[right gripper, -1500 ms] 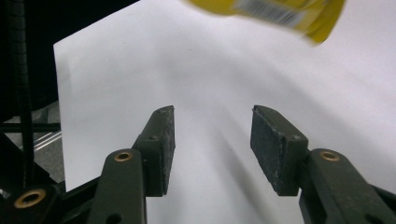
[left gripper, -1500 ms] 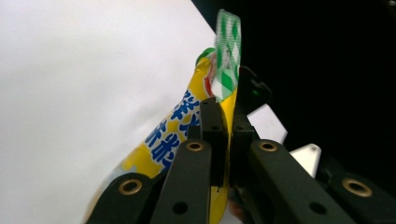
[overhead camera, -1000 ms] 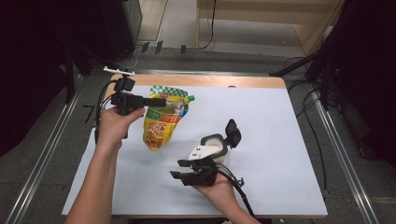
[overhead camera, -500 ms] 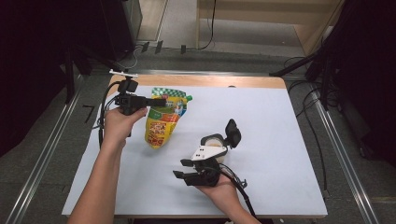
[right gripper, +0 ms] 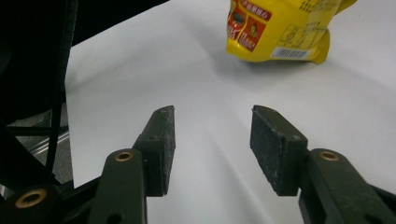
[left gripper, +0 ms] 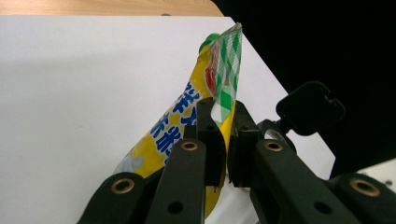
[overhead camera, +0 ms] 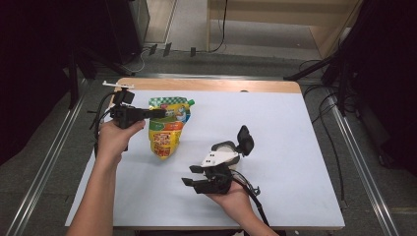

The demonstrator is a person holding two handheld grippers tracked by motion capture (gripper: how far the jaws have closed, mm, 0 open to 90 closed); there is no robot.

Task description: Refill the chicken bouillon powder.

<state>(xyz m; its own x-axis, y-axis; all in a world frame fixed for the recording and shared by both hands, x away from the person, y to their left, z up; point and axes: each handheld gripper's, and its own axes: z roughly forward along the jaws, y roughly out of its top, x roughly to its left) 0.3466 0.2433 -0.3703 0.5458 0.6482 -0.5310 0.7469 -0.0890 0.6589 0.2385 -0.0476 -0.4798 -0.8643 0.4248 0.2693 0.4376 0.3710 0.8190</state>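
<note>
Left gripper (left gripper: 223, 140) has eased the yellow pouch (overhead camera: 167, 129) down toward the white table (overhead camera: 295, 137), jaws just loosening yet seemingly pinching its top edge; right gripper (right gripper: 212, 140) idles open.

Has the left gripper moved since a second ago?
Yes. In the high view the left gripper, shut on the yellow pouch, has drifted slightly toward the table's near edge, away from the wooden strip.
</note>
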